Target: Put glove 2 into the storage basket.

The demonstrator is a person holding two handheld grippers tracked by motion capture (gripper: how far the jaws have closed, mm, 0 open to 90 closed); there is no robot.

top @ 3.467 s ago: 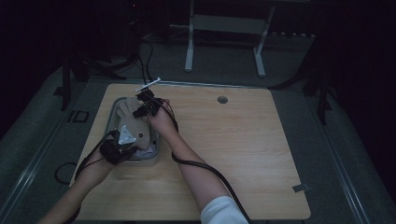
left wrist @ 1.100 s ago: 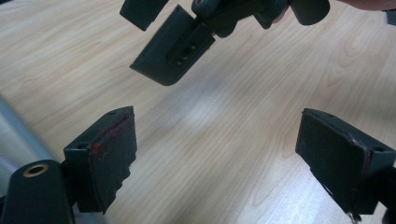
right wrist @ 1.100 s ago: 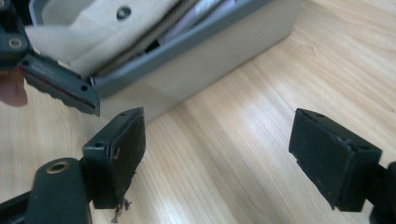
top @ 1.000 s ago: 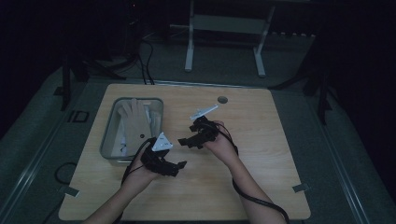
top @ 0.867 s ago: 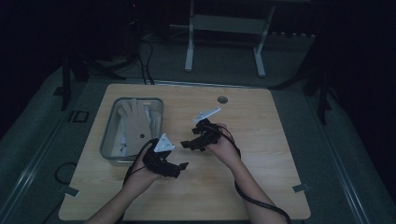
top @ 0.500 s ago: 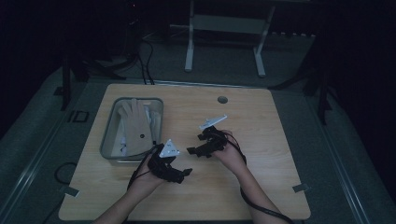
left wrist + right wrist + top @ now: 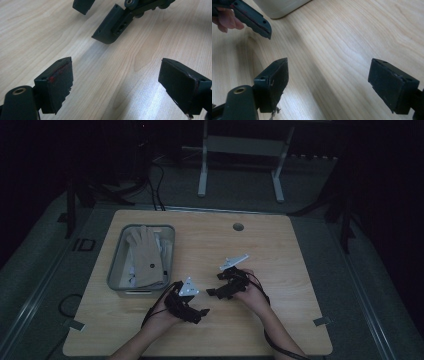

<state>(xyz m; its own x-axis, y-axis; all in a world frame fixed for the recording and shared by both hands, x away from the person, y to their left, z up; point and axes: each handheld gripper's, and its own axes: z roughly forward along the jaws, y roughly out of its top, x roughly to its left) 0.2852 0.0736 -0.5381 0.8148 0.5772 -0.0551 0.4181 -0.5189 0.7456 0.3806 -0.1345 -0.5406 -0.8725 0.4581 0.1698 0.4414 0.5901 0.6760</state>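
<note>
We are holding the left black two-jaw gripper (image 7: 201, 310) and the right black two-jaw gripper (image 7: 216, 287) low over the pale wooden table (image 7: 280, 250), tips near each other — both with jaws spread wide and gripping nothing — while the grey metal tray (image 7: 116, 265) of beige fabric gloves (image 7: 145, 255) is sitting at the table's left.

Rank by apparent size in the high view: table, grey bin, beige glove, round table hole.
1. table
2. grey bin
3. beige glove, lying inside the bin
4. round table hole
</note>
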